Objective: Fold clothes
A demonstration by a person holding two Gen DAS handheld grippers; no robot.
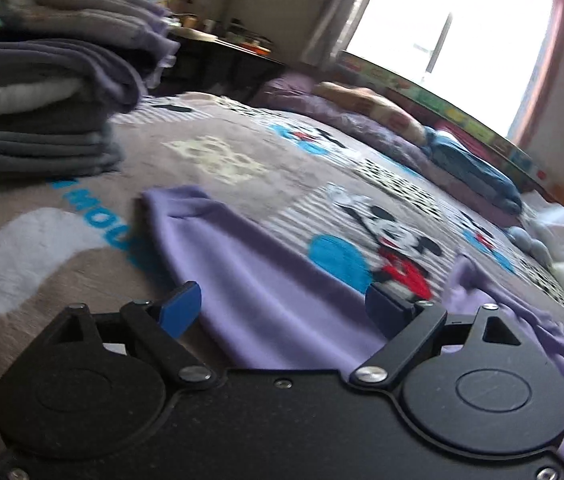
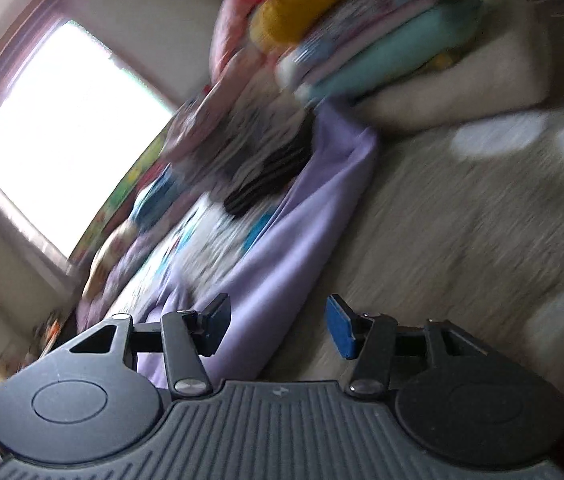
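A lilac garment (image 1: 266,280) lies spread flat on the cartoon-mouse bedspread (image 1: 222,160). My left gripper (image 1: 282,312) hovers low over its near edge, open and empty, the blue pads wide apart with the cloth showing between them. In the tilted, blurred right wrist view the same lilac garment (image 2: 282,256) runs away from me as a long strip. My right gripper (image 2: 278,328) is open and empty over the garment's near end, one finger (image 2: 216,322) above the cloth and the other (image 2: 340,332) above the bedspread (image 2: 462,240).
A stack of folded grey and purple clothes (image 1: 42,120) sits at the left. Purple and blue pillows (image 1: 422,148) line the far side under a bright window (image 1: 450,28). A colourful folded pile (image 2: 362,32) and striped dark cloth (image 2: 262,160) lie beyond the garment.
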